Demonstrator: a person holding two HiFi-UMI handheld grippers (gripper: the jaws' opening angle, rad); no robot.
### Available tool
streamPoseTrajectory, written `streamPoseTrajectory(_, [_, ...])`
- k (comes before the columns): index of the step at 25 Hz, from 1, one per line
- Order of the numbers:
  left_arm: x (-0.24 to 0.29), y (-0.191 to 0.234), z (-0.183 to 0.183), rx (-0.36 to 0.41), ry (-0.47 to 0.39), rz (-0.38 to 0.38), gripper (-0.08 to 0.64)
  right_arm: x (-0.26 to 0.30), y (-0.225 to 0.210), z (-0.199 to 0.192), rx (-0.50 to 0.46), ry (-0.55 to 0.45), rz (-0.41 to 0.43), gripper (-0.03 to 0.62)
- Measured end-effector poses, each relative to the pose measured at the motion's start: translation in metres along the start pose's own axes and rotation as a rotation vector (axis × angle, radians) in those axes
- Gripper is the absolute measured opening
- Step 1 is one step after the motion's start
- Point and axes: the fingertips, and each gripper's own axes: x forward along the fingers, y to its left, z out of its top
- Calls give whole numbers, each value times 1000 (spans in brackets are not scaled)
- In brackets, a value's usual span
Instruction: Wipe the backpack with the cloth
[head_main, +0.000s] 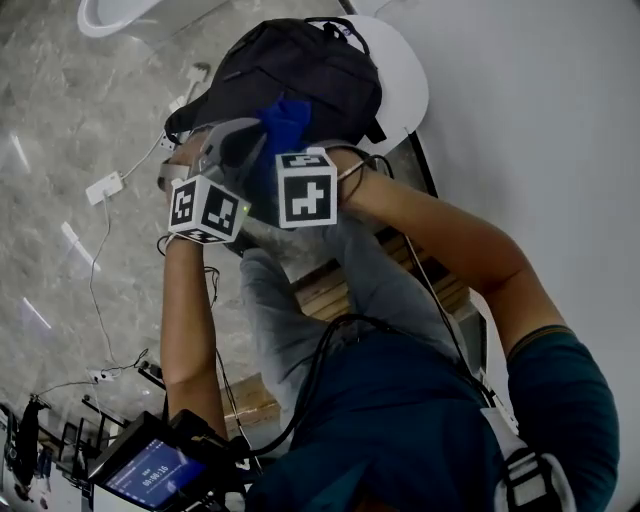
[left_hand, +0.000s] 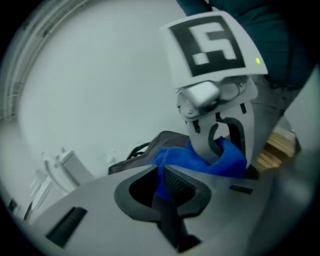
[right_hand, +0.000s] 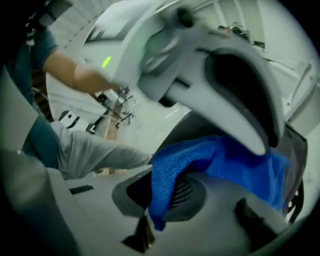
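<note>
A dark backpack (head_main: 300, 70) lies on a round white table (head_main: 408, 85) in the head view. A blue cloth (head_main: 286, 120) hangs just over its near side, held between both grippers. In the left gripper view my left gripper (left_hand: 161, 176) is shut on one edge of the cloth (left_hand: 175, 160), with the backpack (left_hand: 150, 149) just behind it. The right gripper view shows my right gripper (right_hand: 162, 192) shut on another fold of the cloth (right_hand: 210, 160). The two grippers are close together, and each one's grey body fills the other's view.
Beside the table, a white power strip (head_main: 103, 187) and cables lie on the marble floor. A wooden seat (head_main: 325, 288) is under the person's legs. A device with a lit screen (head_main: 150, 470) sits at the lower left. A white wall (head_main: 540, 110) runs along the right.
</note>
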Motion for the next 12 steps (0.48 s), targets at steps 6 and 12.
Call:
streamPoseTrajectory(6, [28,-56,23,350,72,-398,37,-38,-21,-105,107,239,-59,31])
streamPoseTrajectory(12, [61,-45,43,89,133,-118,37,-110,-114,-81,189,73,-384,31])
